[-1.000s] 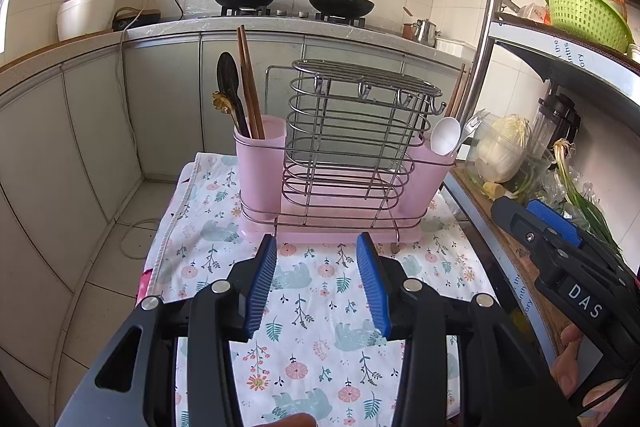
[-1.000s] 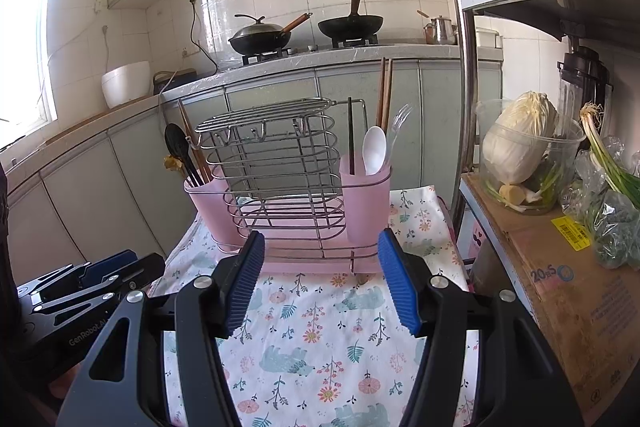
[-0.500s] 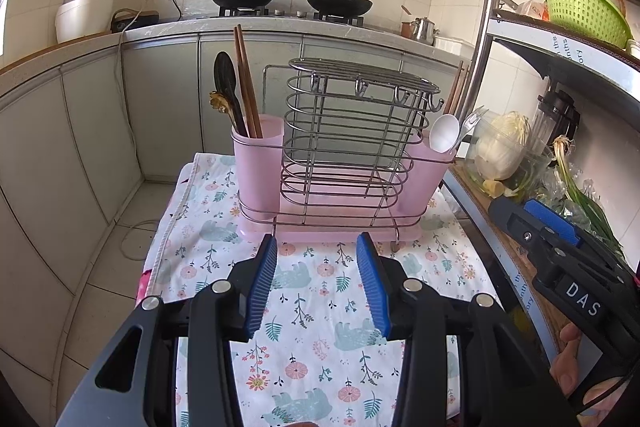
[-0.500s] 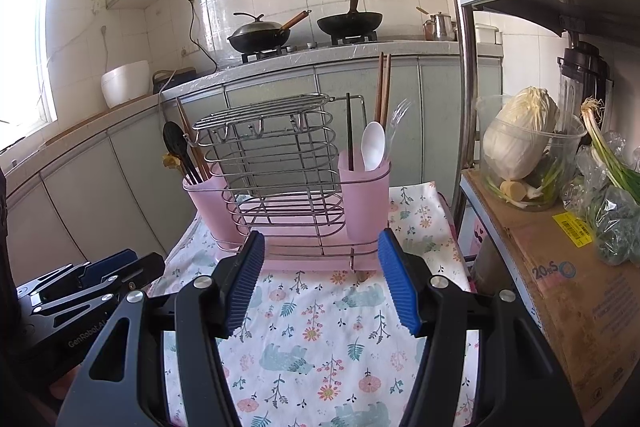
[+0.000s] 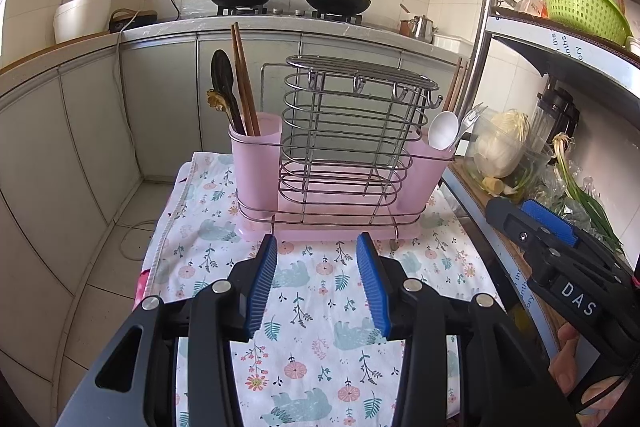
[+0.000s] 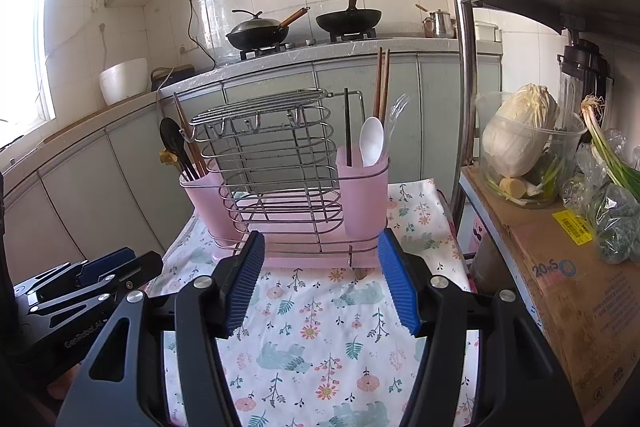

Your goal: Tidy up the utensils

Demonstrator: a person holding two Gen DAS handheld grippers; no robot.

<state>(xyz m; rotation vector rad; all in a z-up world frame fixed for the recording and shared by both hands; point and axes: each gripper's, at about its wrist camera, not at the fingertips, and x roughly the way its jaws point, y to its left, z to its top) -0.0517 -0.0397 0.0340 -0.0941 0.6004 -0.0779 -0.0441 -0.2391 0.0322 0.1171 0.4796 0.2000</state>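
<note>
Both grippers hovered level over the floral cloth point(image 5: 312, 311), low in frame: left gripper point(image 5: 317, 241) and right gripper point(image 6: 320, 241) with fingers apart and empty, pointing at the pink utensil rack point(image 5: 336, 163) at centre.

left tongs point(image 5: 316, 247): slightly lower | right tongs point(image 6: 320, 247): edged nearer rack point(image 6: 276, 163)

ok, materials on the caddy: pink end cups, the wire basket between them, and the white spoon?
Pink end cups: likely plastic, matte, slightly translucent walls. Silver wire basket: metal, probably chromed or stainless, with bright glints along the rods. White spoon: glossy plastic or ceramic; cannot tell which.
</note>
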